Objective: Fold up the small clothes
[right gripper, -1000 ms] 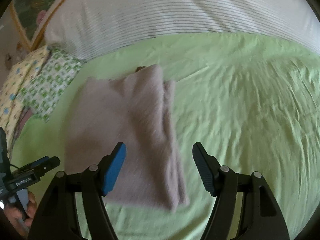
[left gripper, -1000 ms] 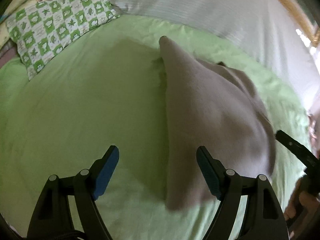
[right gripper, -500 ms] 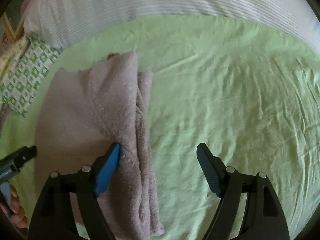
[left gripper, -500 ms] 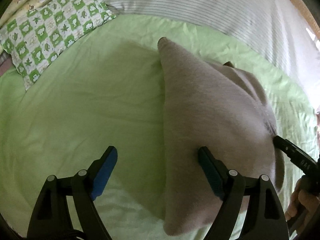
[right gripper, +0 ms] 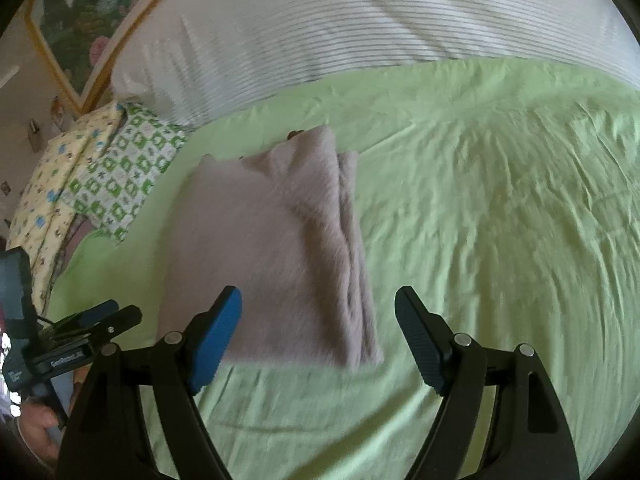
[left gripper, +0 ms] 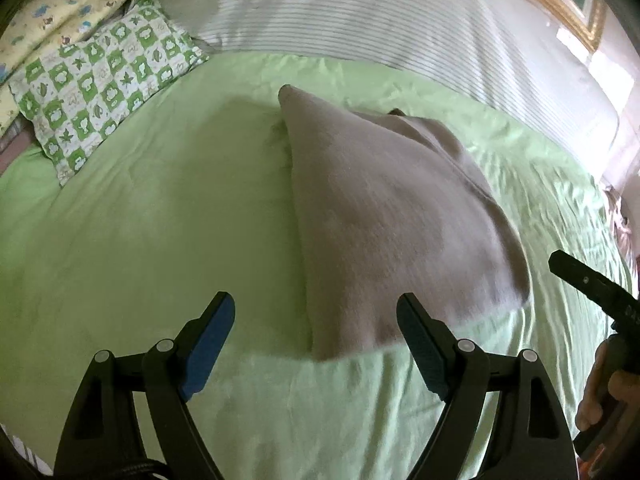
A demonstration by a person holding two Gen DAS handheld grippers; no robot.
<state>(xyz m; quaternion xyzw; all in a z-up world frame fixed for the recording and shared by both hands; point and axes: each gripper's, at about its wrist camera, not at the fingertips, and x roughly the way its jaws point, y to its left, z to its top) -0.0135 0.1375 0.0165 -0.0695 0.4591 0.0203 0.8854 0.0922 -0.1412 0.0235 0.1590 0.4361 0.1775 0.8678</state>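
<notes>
A folded pale mauve fuzzy garment (left gripper: 384, 216) lies flat on the green bed sheet (left gripper: 140, 240); it also shows in the right wrist view (right gripper: 276, 252), with its layered folded edge on the right side. My left gripper (left gripper: 316, 344) is open and empty, hovering just short of the garment's near left corner. My right gripper (right gripper: 318, 340) is open and empty, just short of the garment's near edge. The left gripper also shows at the left edge of the right wrist view (right gripper: 96, 320).
A green-and-white checked pillow (left gripper: 100, 84) and a yellow patterned pillow (left gripper: 44, 28) lie at the back left. A white striped cover (left gripper: 360, 12) runs along the back. A framed picture (right gripper: 92, 12) hangs behind. Bare green sheet (right gripper: 500, 220) lies right of the garment.
Both grippers have pulled back from the garment, which now lies further ahead of the fingers. Both stay open and the garment stays folded on the sheet.
</notes>
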